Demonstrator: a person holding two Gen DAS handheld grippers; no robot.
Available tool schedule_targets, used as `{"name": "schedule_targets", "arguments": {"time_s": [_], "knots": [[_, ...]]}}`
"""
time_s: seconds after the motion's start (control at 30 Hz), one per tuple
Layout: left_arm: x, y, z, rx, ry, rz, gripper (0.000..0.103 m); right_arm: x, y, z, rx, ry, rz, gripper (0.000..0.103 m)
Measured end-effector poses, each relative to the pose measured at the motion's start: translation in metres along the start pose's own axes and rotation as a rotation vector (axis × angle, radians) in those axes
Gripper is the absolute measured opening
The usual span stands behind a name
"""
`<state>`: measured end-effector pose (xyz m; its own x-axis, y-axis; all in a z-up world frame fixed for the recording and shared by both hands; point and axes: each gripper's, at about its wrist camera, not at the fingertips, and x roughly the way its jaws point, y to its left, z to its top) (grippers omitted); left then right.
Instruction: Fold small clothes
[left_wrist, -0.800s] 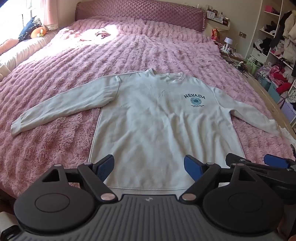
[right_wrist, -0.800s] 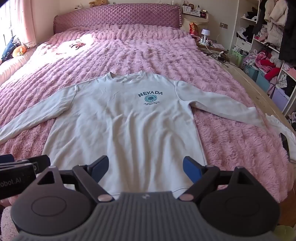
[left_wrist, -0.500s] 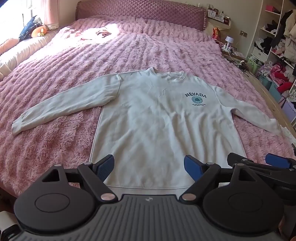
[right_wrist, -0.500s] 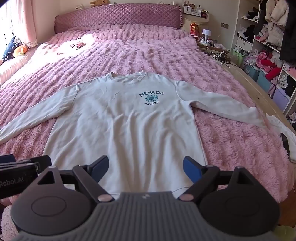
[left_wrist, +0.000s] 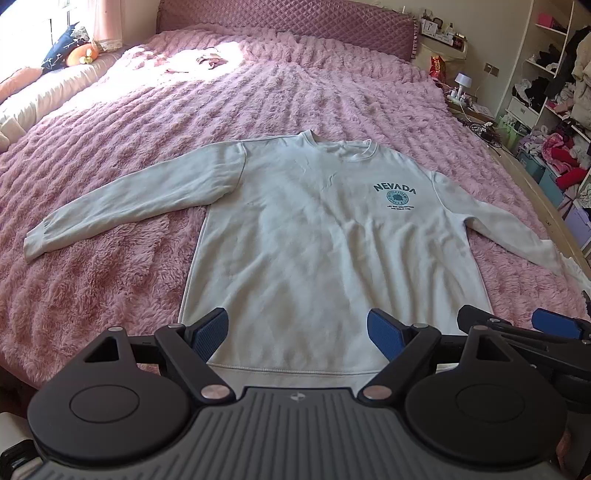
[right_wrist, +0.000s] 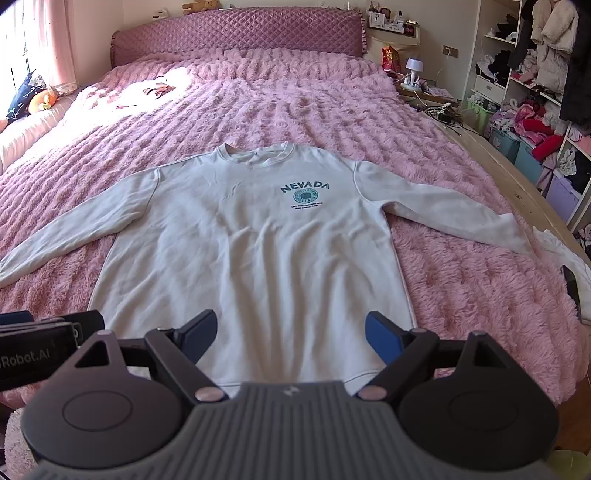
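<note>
A pale long-sleeved sweatshirt (left_wrist: 314, 236) (right_wrist: 258, 251) with a teal NEVADA print lies flat, face up, on the pink bed, both sleeves spread outward. Its hem is nearest me. My left gripper (left_wrist: 297, 334) hovers over the hem, open, with nothing between its blue pads. My right gripper (right_wrist: 290, 336) hangs above the hem too, open and empty. In the left wrist view the right gripper (left_wrist: 517, 325) shows at the lower right edge. Part of the left gripper (right_wrist: 44, 332) shows at the right wrist view's left edge.
The fluffy pink bedspread (left_wrist: 110, 155) covers the whole bed up to a quilted headboard (right_wrist: 236, 33). Small items lie in a sunlit patch (left_wrist: 207, 61) far back. White cloth (right_wrist: 561, 254) and a dark flat object (right_wrist: 571, 291) sit at the bed's right edge. Cluttered shelves (right_wrist: 535, 92) stand right.
Both views have drifted slightly toward the sweatshirt; the garment itself has not moved and both grippers stay open.
</note>
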<state>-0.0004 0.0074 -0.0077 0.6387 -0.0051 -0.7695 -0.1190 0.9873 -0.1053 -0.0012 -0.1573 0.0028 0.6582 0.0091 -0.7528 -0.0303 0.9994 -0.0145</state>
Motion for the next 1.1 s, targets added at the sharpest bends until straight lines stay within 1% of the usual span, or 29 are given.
{"name": "schedule_targets", "arguments": {"time_s": [1.1], "knots": [[0.0022,0.0044,-0.0023,-0.008,0.004,-0.002,0.099,-0.0008,0.0014,-0.0016,0.000,0.007,0.011,0.083]]}}
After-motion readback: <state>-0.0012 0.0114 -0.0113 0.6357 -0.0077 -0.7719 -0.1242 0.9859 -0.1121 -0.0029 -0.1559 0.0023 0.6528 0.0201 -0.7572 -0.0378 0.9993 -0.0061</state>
